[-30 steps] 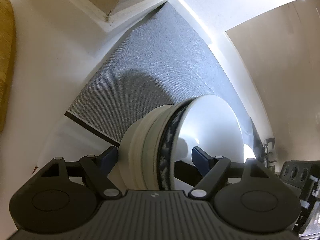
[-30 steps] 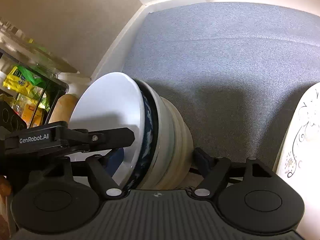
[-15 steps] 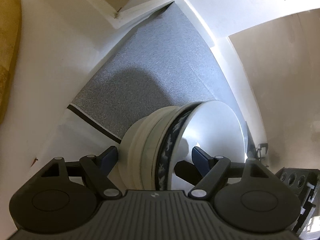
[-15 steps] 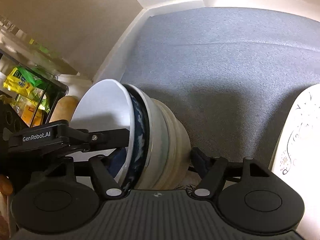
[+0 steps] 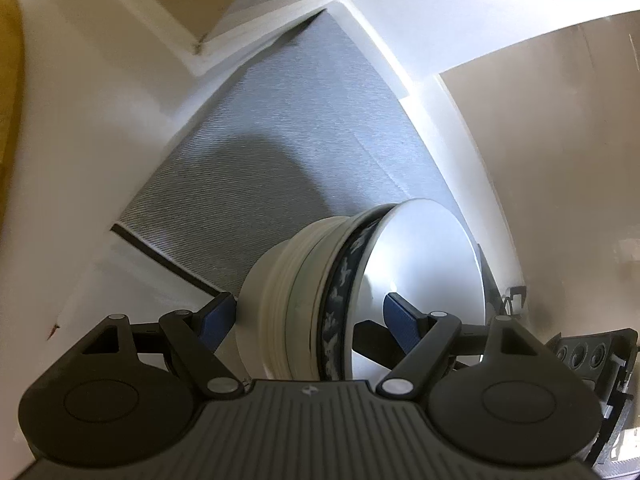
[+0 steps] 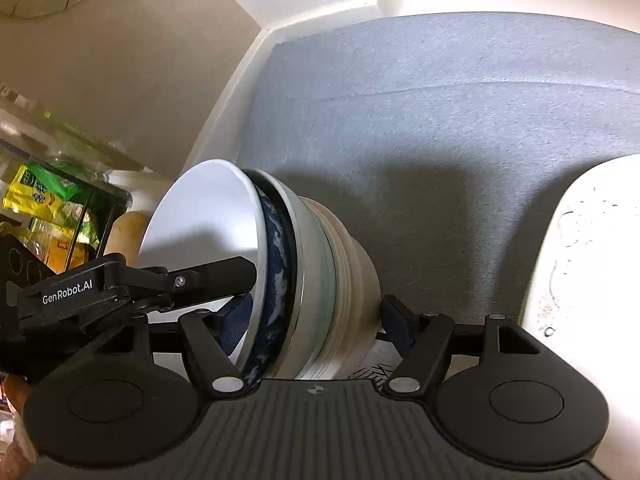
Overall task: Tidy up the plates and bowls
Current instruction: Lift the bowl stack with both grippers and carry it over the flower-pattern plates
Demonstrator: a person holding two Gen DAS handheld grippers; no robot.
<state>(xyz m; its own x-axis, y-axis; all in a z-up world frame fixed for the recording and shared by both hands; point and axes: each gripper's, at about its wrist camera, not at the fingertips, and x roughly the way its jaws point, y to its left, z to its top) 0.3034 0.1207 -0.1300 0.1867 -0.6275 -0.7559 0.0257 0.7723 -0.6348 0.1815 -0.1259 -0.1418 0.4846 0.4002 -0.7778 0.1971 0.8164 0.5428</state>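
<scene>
A stack of nested bowls (image 5: 304,304), cream outside, one with a blue pattern, a white one innermost, is held above a grey mat (image 5: 288,152) inside a white cupboard. My left gripper (image 5: 308,316) is shut across the stack, one finger on its base, one inside the white bowl. My right gripper (image 6: 320,312) grips the same stack (image 6: 316,280) from the opposite side in the same way. The left gripper's finger (image 6: 212,276) shows inside the bowl in the right wrist view.
A white plate with a floral print (image 6: 580,280) stands at the right on the mat (image 6: 440,120). White cupboard walls (image 5: 100,120) enclose the mat. Yellow and green packets (image 6: 40,196) sit on a shelf at the left.
Both grippers have carried the bowl stack a little further in over the grey mat. Their grip on it has not changed.
</scene>
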